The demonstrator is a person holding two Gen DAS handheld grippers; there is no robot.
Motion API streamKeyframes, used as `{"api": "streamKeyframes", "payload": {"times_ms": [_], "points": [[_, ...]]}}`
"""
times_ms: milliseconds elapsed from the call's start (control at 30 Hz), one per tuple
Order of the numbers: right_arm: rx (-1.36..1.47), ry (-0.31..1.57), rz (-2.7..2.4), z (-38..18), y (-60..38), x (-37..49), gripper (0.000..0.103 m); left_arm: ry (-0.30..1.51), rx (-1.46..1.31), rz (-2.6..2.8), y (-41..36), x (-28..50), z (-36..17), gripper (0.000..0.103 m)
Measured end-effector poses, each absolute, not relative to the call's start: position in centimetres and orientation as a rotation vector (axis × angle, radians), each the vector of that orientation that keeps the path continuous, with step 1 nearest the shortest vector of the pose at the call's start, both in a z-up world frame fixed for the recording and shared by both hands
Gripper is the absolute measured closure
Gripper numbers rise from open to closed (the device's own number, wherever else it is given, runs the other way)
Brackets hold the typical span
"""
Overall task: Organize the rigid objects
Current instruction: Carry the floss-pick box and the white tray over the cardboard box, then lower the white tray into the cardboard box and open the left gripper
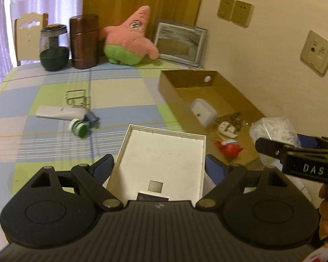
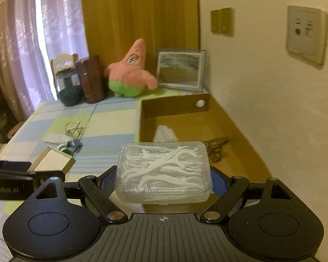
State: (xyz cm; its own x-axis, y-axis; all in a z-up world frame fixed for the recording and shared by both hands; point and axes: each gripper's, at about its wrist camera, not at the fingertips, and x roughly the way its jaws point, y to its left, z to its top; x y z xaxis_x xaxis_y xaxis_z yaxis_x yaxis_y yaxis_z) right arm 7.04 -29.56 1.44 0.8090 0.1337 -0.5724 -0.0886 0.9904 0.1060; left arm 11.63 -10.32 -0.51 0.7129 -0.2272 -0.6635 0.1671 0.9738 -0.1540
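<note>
My left gripper [image 1: 159, 160] is shut on a shallow white square box [image 1: 164, 150], with the blue pads against its two sides and the box held above the checked tablecloth. My right gripper [image 2: 164, 171] is shut on a clear plastic box of white floss picks [image 2: 164, 163]. That box also shows in the left wrist view [image 1: 273, 128], over the near end of an open cardboard box [image 1: 185, 80]. The cardboard box holds a small white case [image 1: 203, 111], a red toy [image 1: 229, 148], a white plug [image 1: 226, 128] and a brown tangle [image 1: 229, 118].
On the cloth to the left lie a white flat device [image 1: 56, 112], a green and white roll [image 1: 79, 127] and a wire stand [image 1: 76, 98]. At the back stand a glass jar [image 1: 53, 48], a brown canister [image 1: 84, 41], a pink plush [image 1: 129, 37] and a picture frame [image 1: 179, 41]. A wall runs along the right.
</note>
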Motion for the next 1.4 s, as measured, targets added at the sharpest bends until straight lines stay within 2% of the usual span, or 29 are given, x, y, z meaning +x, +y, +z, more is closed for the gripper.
{"api": "streamKeyframes", "payload": {"times_ms": [867, 1400], "points": [[0.075, 0.617, 0.041, 2.2, -38.4, 8.6, 0.021, 0.744, -0.003, -0.336, -18.7, 14.7, 0.0, 0.016], [0.022, 0.666, 0.126, 0.2, -39.2, 15.2, 0.021, 0.744, 0.022, -0.344, -20.1, 21.7, -1.1, 0.016]]}}
